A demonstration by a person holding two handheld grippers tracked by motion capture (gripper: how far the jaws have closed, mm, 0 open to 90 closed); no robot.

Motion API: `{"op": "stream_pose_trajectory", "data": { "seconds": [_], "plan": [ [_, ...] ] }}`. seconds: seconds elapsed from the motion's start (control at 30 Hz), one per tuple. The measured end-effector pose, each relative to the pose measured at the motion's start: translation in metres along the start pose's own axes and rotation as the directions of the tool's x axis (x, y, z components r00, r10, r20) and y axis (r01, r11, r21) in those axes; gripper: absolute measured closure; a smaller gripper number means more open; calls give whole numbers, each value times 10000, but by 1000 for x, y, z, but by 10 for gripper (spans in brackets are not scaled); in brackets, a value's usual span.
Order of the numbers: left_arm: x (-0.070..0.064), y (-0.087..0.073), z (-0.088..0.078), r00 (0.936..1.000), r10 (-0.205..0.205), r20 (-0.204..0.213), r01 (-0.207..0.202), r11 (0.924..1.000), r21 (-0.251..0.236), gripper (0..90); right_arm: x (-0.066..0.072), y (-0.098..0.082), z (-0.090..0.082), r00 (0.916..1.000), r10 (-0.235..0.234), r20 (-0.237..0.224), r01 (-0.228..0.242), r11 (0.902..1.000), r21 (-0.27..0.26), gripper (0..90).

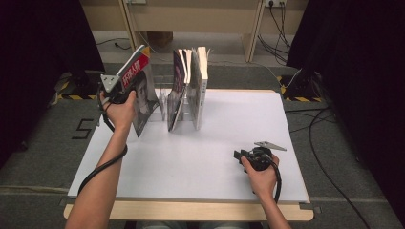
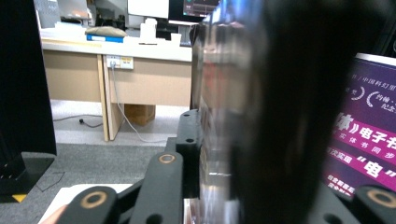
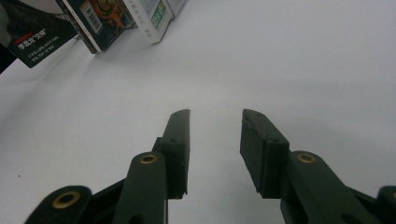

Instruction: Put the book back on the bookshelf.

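Gripping a tilted magazine [image 1: 142, 93] in left gripper [image 1: 116, 87] near table's [image 1: 229, 133] far-left; leaning away from upright books [image 1: 190, 86] just rightward. Resting open and empty, right gripper [image 1: 241, 155], well apart, near front edge.

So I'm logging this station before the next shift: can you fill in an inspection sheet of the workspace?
Surface: white board on a wooden table, bare in front.
Job's things: tilted magazine between the left claw's jaws; whether they press on it is unclear. Standing books lean together beside it, at the board's far edge.
Clutter: nothing seen.
Grippers: right claw open and empty, low over the board.
Cables: one trails from each claw along the forearm; more black cables lie on the floor at right.
Surroundings: grey floor, dark curtains at both sides, wooden desk behind.
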State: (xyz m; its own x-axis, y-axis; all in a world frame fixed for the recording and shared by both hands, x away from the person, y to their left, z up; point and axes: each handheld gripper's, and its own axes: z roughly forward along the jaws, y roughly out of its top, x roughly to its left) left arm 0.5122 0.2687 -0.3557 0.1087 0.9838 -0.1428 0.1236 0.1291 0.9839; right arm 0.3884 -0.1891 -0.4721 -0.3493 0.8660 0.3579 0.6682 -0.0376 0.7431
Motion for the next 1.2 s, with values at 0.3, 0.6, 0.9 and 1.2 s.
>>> {"op": "stream_pose_trajectory", "data": {
  "seconds": [0.3, 0.6, 0.9, 1.2],
  "plan": [
    [-2, 6, -15, 9981, -282, -550, 340, 9937, 1068, 744, 1, 0, 0, 10000, 34, -41, -34, 10000, 79, 635],
    [-2, 12, -18, 9983, -430, -383, 495, 9808, 1884, 865, 0, -1, 1, 9998, 177, -89, -174, 9992, 366, 631],
    [-10, 21, -11, 9998, 111, -166, -100, 9975, 694, 869, -2, -1, 3, 9998, 171, -87, -168, 9992, 358, 633],
    [-2, -3, 7, 9992, -89, -402, 105, 9992, 384, 865, -4, -2, 2, 9999, 140, -75, -138, 9995, 280, 634]
  ]
}}
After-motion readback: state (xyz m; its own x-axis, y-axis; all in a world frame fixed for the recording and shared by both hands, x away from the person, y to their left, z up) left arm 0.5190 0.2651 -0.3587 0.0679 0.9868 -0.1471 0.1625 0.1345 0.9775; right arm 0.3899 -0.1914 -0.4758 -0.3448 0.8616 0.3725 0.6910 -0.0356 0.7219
